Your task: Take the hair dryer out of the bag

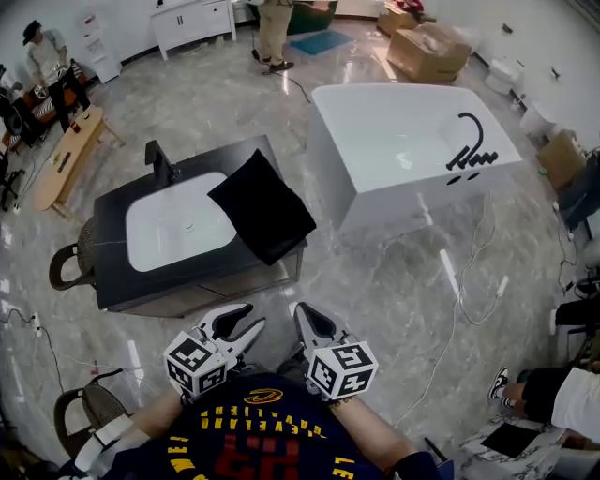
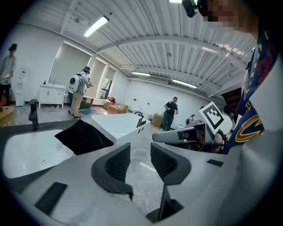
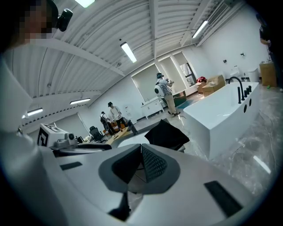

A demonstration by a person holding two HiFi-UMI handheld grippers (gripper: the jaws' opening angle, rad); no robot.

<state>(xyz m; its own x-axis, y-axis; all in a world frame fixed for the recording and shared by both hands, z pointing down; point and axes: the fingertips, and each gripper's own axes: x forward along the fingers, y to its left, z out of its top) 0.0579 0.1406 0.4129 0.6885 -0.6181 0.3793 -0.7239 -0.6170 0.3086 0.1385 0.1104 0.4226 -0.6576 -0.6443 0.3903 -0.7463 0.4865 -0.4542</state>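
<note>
Nearest, close to our chest: left hand-held gripper [image 1: 253,316], jaws apart, nothing between them. Just beside it we list the right hand-held gripper [image 1: 302,314], jaws together, empty. Both point toward the bench [image 1: 112,211] and are well apart from it. Under them: pale marble floor [image 1: 394,281].

Ahead we record the black bench, with a white sink [image 1: 178,225] set in it and a black tap [image 1: 159,164] at its back edge. On the bench's right end: black bag [image 1: 262,206], lying flat, one corner over the sink's rim, touched by neither gripper.

Right of the bench, near it: white bathtub [image 1: 394,141].

Farthest: white cabinet [image 1: 192,21], cardboard boxes [image 1: 427,52], a standing person [image 1: 274,33].
</note>
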